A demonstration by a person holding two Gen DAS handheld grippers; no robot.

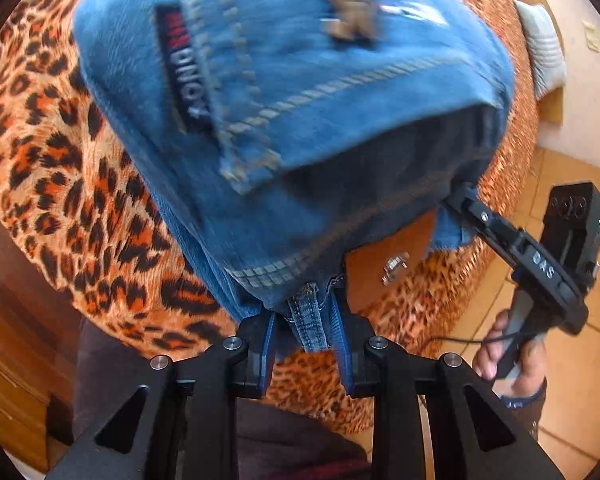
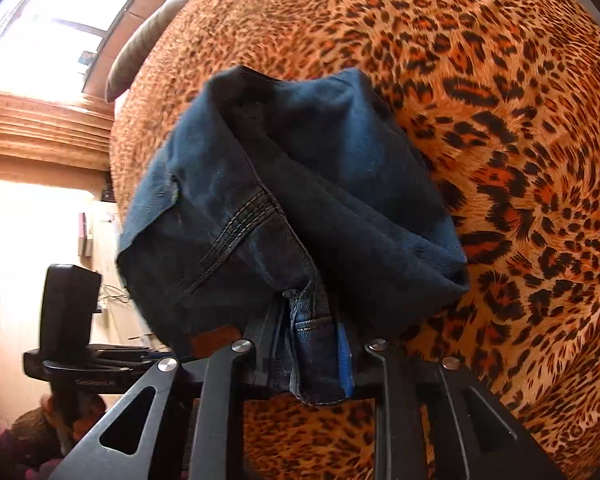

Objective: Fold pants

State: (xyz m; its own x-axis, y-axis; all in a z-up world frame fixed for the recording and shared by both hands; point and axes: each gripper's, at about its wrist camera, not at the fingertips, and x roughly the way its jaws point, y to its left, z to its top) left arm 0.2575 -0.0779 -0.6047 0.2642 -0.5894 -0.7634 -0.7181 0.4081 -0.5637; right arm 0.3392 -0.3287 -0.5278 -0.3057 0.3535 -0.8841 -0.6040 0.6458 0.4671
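Note:
Blue denim pants [image 1: 284, 92] hang lifted above a leopard-print bed, with a back pocket, a dark label and a brown patch showing. My left gripper [image 1: 310, 320] is shut on the waistband at a belt loop. My right gripper [image 1: 466, 196] shows at the right of the left wrist view, clamped on the waistband's other end. In the right wrist view the pants [image 2: 284, 208] look dark and bunched, and my right gripper [image 2: 312, 356] is shut on a folded waistband edge with a belt loop.
The leopard-print bedspread [image 1: 60, 184] covers the bed under the pants and fills the right wrist view [image 2: 500, 160]. A white cloth [image 1: 540, 44] lies past the bed's far corner. Tiled floor [image 1: 580, 360] is at right. A window and wooden headboard [image 2: 40, 120] are at left.

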